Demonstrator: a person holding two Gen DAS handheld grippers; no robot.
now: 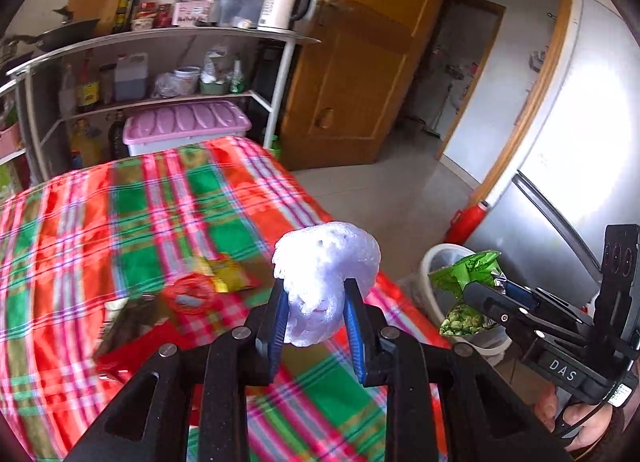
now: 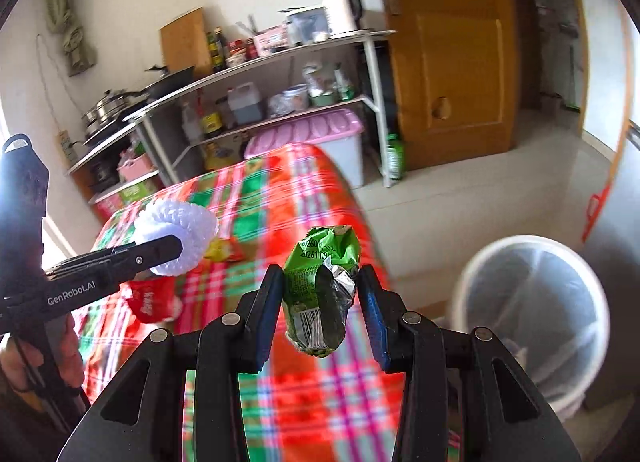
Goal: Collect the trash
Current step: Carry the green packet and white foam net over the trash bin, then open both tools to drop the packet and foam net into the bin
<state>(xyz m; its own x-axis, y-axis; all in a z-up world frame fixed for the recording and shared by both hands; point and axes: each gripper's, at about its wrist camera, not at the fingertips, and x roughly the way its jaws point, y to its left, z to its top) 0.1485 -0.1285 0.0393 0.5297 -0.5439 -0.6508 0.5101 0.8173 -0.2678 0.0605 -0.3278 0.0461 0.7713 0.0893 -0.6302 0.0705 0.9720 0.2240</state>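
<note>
Step in hand, by my read: carry-to-bin. Both tongs loaded, held up over the tabletop [image 1: 80, 230] w/ plaid cloth; white bin [image 2: 532, 302] stands on the floor just off the tabletop's edge, to the right.

Left tongs [image 1: 316, 302]: clamped on a white foam net wad [image 1: 326, 274], blue pads pressing both sides, gap roughly the wad's width. Wad sticks out well past the tips. In the right wrist view the same wad [image 2: 176, 236] shows sideways, above the cloth, not touching it.

Right tongs [image 2: 320, 298]: partly open around a crumpled green snack wrapper [image 2: 320, 294]. Left pad looks in contact; right pad may show a slim gap at the foil edge, can't tell for sure. Wrapper isn't resting on anything, so I judge it gripped. In the left wrist view the wrapper [image 1: 468, 290] sits in front of the bin [image 1: 440, 262], approx. over its rim.

Still on the tabletop: red wrapper [image 2: 154, 298], yellow packet [image 1: 224, 274], other scraps near them, blurred.

Next move, my guess: right tongs get fully above the bin opening, then spread so the wrapper falls in; left follows w/ the foam wad. Foam is light and springy, could cling to a pad or drift off-target, so release low over the opening. Then back for the remaining pcs.
</note>
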